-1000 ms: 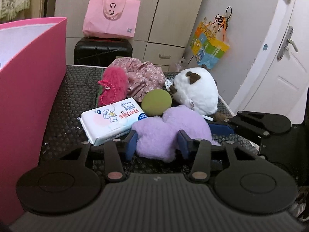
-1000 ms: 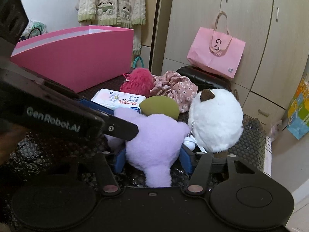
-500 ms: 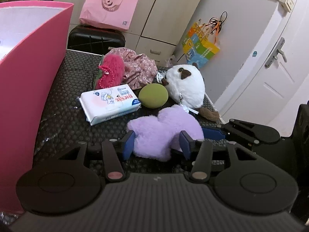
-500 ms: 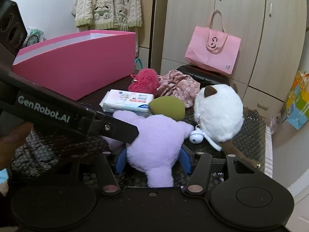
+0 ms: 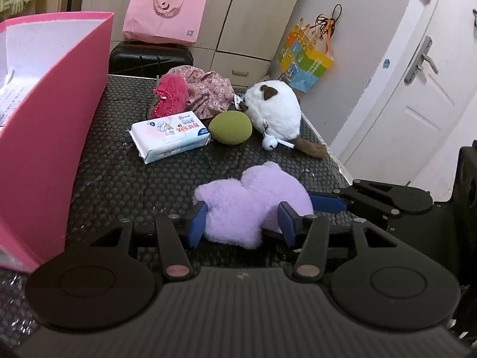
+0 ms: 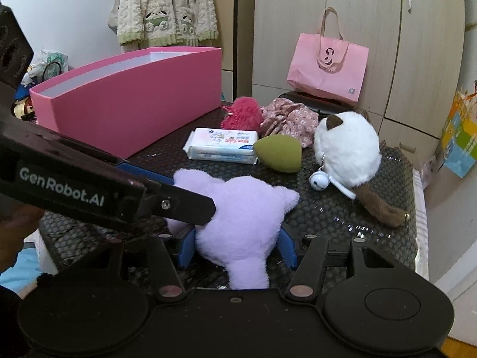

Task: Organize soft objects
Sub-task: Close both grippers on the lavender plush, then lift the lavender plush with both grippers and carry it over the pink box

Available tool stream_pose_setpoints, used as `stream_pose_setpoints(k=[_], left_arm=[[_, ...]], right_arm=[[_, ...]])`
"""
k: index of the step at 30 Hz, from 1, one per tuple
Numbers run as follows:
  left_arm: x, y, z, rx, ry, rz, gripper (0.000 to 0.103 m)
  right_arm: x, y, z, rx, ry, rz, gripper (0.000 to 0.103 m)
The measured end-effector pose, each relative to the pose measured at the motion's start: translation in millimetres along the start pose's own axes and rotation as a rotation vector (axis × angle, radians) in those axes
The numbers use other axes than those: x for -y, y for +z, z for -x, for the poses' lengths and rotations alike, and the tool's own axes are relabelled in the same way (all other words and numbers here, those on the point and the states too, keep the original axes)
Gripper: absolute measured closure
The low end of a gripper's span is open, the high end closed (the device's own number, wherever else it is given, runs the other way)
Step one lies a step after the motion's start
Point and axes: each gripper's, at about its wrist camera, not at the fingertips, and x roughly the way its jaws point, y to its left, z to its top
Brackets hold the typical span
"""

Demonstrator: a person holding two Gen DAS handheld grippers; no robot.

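Note:
A lilac plush (image 5: 253, 203) (image 6: 238, 223) is held between both grippers above the black mat. My left gripper (image 5: 243, 225) is shut on one side of it, and my right gripper (image 6: 237, 249) is shut on the other. Behind it lie a white tissue pack (image 5: 170, 135) (image 6: 222, 144), an olive green sponge egg (image 5: 230, 127) (image 6: 278, 153), a white cat plush (image 5: 275, 110) (image 6: 347, 152), a red fuzzy pouch (image 5: 170, 98) (image 6: 243, 113) and a floral cloth (image 5: 208, 89) (image 6: 290, 116). A pink box (image 5: 50, 137) (image 6: 131, 98) stands open at the left.
The black bubble mat (image 5: 119, 179) (image 6: 342, 208) covers the table. A pink shopping bag (image 5: 164, 9) (image 6: 328, 65) sits on a black suitcase (image 5: 149, 59) behind the table. A white door (image 5: 417, 89) is at the right, cupboards (image 6: 357, 15) behind.
Both grippers have pulled back and risen with the lilac plush, away from the other toys. The sponge egg and white cat plush now lie well clear of it.

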Motion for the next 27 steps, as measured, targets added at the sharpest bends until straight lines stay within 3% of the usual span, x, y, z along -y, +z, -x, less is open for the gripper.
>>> stream_pose_setpoints(k=[15,27], left_arm=[[-8.5,-18.8,62.1,-0.062,-0.025,-0.03,0.053],[-41.8,-37.6,126.9,-0.072,0.02,0.009,0.053]], right_arm=[[-46.5,-3.9,35.7,-0.025,0.045,-0.063,0.042],[-109.7,5.9,49.5,-0.049,0.108,-0.051,0.042]])
